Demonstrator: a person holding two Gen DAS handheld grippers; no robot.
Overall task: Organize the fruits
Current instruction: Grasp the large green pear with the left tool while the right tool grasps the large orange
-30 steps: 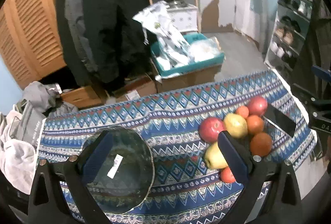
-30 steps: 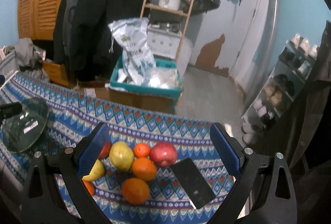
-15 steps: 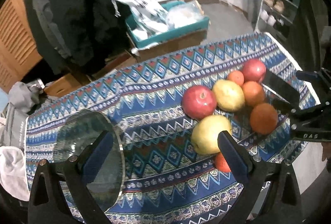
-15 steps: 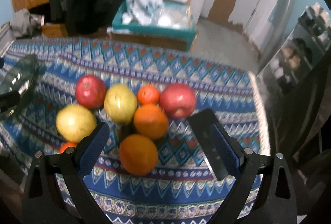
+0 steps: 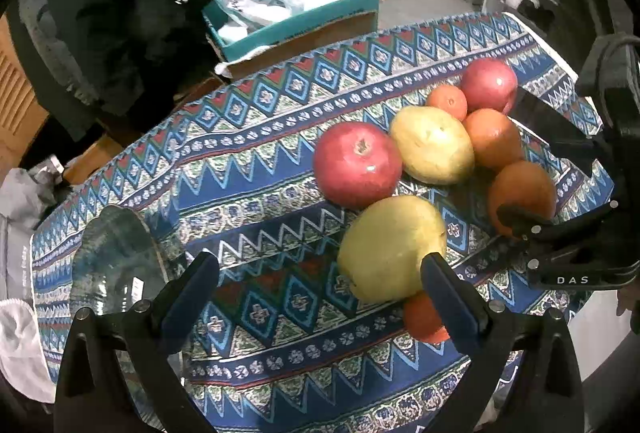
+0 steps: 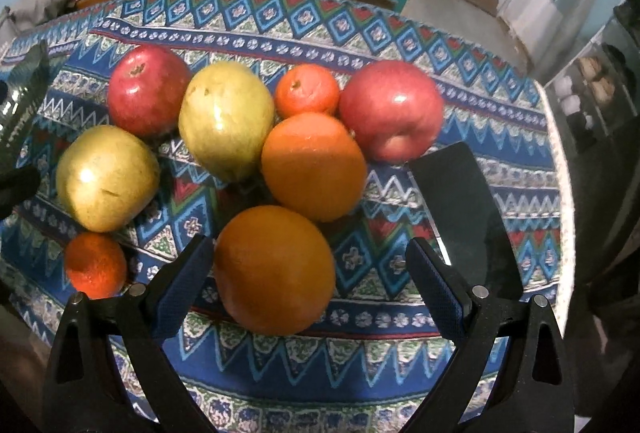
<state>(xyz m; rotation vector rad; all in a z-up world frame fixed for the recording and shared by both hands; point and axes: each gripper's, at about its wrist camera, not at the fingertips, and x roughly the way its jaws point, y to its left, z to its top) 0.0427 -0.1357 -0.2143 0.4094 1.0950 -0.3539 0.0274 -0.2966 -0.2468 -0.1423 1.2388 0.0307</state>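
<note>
Fruit lies clustered on a woven tablecloth [image 6: 280, 17] of blue zigzag bands. The right gripper [image 6: 308, 265] stands with its ribbed blue pads spread wide, holding nothing; a large, dull-skinned, round orange [image 6: 276, 269] sits between the fingers, close against the left pad with bare cloth toward the right pad. Ahead of the fingertips come a second orange [image 6: 314, 165], a glossy red apple [image 6: 392, 109], a small mandarin [image 6: 307, 91], a smooth yellow-green pear [image 6: 226, 121] and another red apple [image 6: 148, 89]. Left of the left finger lie a second pear [image 6: 106, 177] and a small mandarin [image 6: 95, 265]. A flat black glossy slab [image 6: 460, 201] lies just beyond the right fingertip, near the cloth's edge.

The left gripper [image 5: 320, 273] is also wide apart and empty, patterned cloth open between its fingers. Its right pad overlaps the near pear [image 5: 392, 249] and a mandarin [image 5: 424, 317]. A clear glass plate [image 5: 116, 257] lies by the left fingertip, at the table's edge.
</note>
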